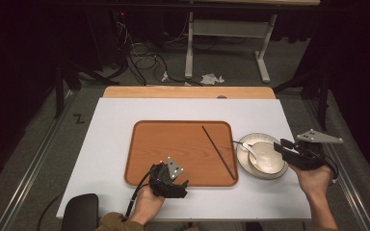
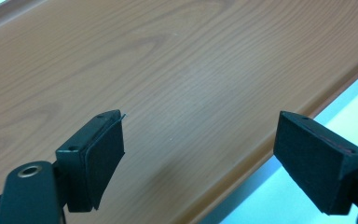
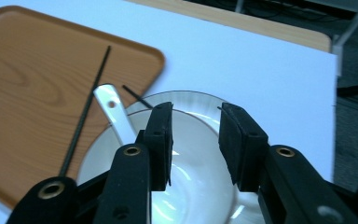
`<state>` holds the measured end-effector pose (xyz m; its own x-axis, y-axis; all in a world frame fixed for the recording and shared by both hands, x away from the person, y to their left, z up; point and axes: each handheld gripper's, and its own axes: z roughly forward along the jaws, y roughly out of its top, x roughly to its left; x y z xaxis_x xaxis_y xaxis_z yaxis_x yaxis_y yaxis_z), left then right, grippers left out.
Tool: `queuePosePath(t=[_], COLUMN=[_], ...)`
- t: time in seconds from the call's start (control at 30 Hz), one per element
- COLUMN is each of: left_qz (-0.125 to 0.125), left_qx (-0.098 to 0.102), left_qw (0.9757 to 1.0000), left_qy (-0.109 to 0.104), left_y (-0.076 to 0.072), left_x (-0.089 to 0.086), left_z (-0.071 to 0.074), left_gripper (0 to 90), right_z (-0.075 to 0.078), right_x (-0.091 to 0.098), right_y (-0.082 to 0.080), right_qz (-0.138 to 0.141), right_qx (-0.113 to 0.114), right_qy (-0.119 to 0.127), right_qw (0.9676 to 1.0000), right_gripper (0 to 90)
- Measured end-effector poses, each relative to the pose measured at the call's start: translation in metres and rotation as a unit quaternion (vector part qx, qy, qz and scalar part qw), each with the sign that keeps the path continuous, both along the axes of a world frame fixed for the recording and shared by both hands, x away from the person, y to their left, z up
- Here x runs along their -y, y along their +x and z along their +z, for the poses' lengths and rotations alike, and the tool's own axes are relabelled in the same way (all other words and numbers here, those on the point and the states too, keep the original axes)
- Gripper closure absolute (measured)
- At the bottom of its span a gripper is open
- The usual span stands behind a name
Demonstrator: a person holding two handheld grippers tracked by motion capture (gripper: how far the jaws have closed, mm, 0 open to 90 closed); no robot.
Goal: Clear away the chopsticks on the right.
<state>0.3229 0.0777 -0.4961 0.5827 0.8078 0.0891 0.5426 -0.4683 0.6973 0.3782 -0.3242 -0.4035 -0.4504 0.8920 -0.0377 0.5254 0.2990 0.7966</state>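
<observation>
Right gripper (image 1: pixel 283 144) hovers over the right rim of the bowl (image 1: pixel 268 159), jaws partly parted w/ nothing between them; in the right gripper view (image 3: pixel 195 140) we look down past both pads into the white bowl. It sits on a plate (image 1: pixel 244 163), on the white table sheet (image 1: pixel 111 144) just right of the wooden tray (image 1: pixel 173 139). A white spoon (image 1: pixel 249 150) lies in the bowl, handle pointing to the left, towards the tray. One dark chopstick (image 1: pixel 218 152) lies diagonally on the tray's right side; a second thin dark stick (image 3: pixel 137 97) pokes out at the bowl's far-left edge.

Handling, as we judge it: bowl looks like glazed ceramic, so stiff, fairly heavy, slick & chip-prone. Best hold is prob. a pinch across the rim wall, one pad inside, one outside, on the side away from the spoon. Spoon is loose, so tilt = it slides or clatters. Lifting may drag the plate if they stick.

Pose: right hand (image 1: pixel 314 180) comes in from the near right, gripper angled left & slightly down at the bowl. Left gripper (image 1: pixel 169 179) rests low over the tray's near edge, jaws wide apart, empty (image 2: pixel 200 154), wood grain beneath.
</observation>
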Motion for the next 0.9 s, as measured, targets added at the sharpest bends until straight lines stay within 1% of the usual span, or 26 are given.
queuePosePath(t=[0.03,0.13,0.17,0.2,0.23,0.3,0.33,0.37,0.4,0.43,0.5,0.63,0.7,0.73,0.87,0.9], left_qz=[0.001,0.005,0.005,0.006,0.007,0.011,0.014,0.014,0.016,0.018,0.014,0.010,0.010,0.013,0.014,0.013], left_qx=[-0.001,-0.003,-0.003,-0.004,-0.004,-0.004,-0.004,-0.004,-0.005,-0.006,-0.007,-0.006,-0.005,-0.005,-0.005,-0.005], left_qw=[1.0000,1.0000,1.0000,1.0000,1.0000,0.9999,0.9999,0.9999,0.9999,0.9998,0.9999,0.9999,0.9999,0.9999,0.9999,0.9999], left_qy=[-0.002,-0.001,-0.001,0.002,0.002,0.001,-0.001,-0.001,-0.002,-0.002,0.004,0.005,0.004,0.002,0.002,0.002], left_y=[0.000,0.000,0.000,-0.001,-0.002,-0.002,-0.002,-0.002,-0.002,-0.001,0.000,-0.003,-0.003,-0.002,-0.002,-0.003], left_x=[-0.001,-0.002,-0.002,-0.002,-0.003,-0.005,-0.006,-0.006,-0.006,-0.006,-0.004,-0.003,-0.004,-0.005,-0.006,-0.005], left_z=[0.000,-0.001,-0.001,-0.001,-0.001,-0.001,-0.001,-0.001,-0.001,-0.002,-0.002,-0.003,-0.002,-0.002,-0.002,-0.002], left_gripper=[16.5,16.5,16.5,16.5,16.5,16.5,16.5,16.5,16.5,16.5,16.5,16.5,16.5,16.5,16.5,16.5], right_z=[0.001,0.001,0.001,-0.004,-0.006,-0.014,-0.017,-0.020,-0.020,-0.026,-0.030,-0.037,-0.038,-0.041,-0.044,-0.046], right_x=[0.003,0.011,0.011,0.021,0.024,0.031,0.034,0.036,0.036,0.037,0.038,0.039,0.039,0.037,0.035,0.035], right_y=[0.001,0.003,0.003,0.008,0.010,0.016,0.018,0.021,0.021,0.023,0.024,0.027,0.028,0.029,0.031,0.032], right_qz=[0.000,-0.013,-0.013,-0.025,-0.029,-0.038,-0.040,-0.041,-0.041,-0.043,-0.045,-0.047,-0.047,-0.046,-0.044,-0.043], right_qx=[0.003,0.003,0.003,-0.008,-0.014,-0.030,-0.039,-0.042,-0.042,-0.054,-0.061,-0.081,-0.084,-0.091,-0.099,-0.100], right_qy=[-0.003,-0.006,-0.006,-0.004,-0.004,0.006,0.007,0.005,0.005,-0.002,-0.016,-0.028,-0.030,-0.044,-0.052,-0.050], right_qw=[1.0000,0.9999,0.9999,0.9997,0.9995,0.9988,0.9984,0.9983,0.9983,0.9976,0.9970,0.9952,0.9949,0.9938,0.9927,0.9928], right_gripper=[66.7,67.5,67.5,68.2,68.5,69.2,69.6,70.0,70.0,70.4,70.7,70.9,71.2,71.8,71.9,71.9])
